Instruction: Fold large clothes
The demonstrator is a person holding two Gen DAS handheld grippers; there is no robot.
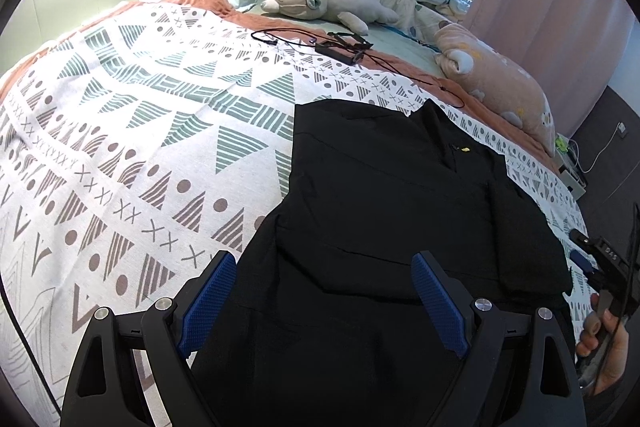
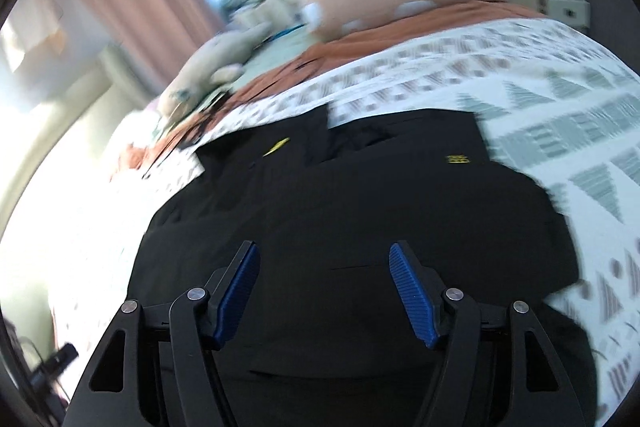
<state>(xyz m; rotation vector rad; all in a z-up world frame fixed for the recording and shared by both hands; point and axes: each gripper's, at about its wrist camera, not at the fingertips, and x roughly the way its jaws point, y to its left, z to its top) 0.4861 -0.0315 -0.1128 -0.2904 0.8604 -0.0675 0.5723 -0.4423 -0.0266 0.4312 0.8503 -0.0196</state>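
Black matte garment (image 1: 384, 211), partly folded into overlapping flat panels with small yellow marks, lies spread on a white cotton bedspread (image 1: 120, 115) printed with grey-green striped triangles, brown dots and crosses. Above its lower part hangs the left gripper (image 1: 323, 301), jaws spread wide, blue ribbed pads (image 1: 206, 303) empty. The right gripper (image 2: 325, 293) hovers over the same cloth, likewise released, clasping nothing; its view is motion-blurred. Beyond lie thin black cables (image 1: 340, 45), a grey plush animal (image 1: 324, 3) and a soft peach pillow (image 1: 496, 79).
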